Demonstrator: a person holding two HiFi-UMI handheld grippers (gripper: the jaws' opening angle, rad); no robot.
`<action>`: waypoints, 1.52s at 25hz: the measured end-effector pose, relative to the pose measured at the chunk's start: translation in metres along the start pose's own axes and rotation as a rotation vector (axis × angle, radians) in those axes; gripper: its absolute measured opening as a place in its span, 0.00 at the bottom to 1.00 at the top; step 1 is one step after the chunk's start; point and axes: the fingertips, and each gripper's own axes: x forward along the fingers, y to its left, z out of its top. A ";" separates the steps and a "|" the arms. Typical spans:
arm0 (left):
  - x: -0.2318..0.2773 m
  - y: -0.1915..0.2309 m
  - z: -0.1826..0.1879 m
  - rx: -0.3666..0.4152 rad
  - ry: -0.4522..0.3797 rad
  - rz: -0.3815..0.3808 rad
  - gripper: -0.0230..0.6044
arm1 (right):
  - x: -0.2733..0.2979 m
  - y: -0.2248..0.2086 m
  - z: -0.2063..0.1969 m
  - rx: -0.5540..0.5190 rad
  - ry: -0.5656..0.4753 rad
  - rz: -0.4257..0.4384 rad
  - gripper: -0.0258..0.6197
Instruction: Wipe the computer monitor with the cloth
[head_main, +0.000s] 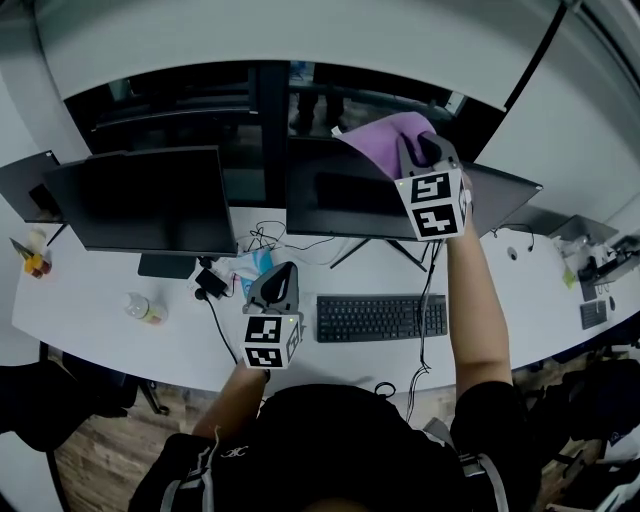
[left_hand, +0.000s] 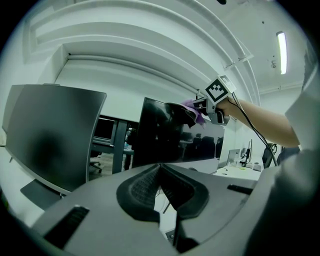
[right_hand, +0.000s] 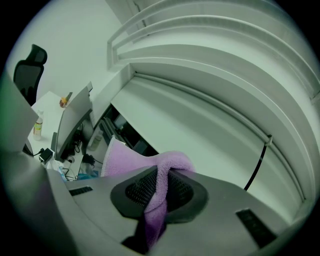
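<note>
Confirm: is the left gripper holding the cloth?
No, the left gripper has its fingers closed together on nothing; the purple cloth is pinched in the right gripper.

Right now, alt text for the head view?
The right gripper holds a purple cloth at the top edge of the right monitor. The left gripper, shut and empty, hovers over the white desk beside a black keyboard.

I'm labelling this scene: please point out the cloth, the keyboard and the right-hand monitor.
cloth (head_main: 380, 140), head view, middle of its purple spread.
keyboard (head_main: 380, 318), head view, middle of the keys.
right-hand monitor (head_main: 340, 200), head view, centre of the dark screen.
</note>
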 end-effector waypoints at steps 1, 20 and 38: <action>0.002 -0.006 0.001 0.003 0.000 -0.002 0.06 | -0.002 -0.006 -0.005 0.004 0.003 -0.002 0.13; 0.035 -0.119 -0.004 0.021 0.008 -0.005 0.06 | -0.050 -0.150 -0.134 0.065 0.118 -0.055 0.13; 0.049 -0.206 -0.026 0.049 0.015 -0.007 0.06 | -0.097 -0.268 -0.246 0.178 0.168 -0.243 0.13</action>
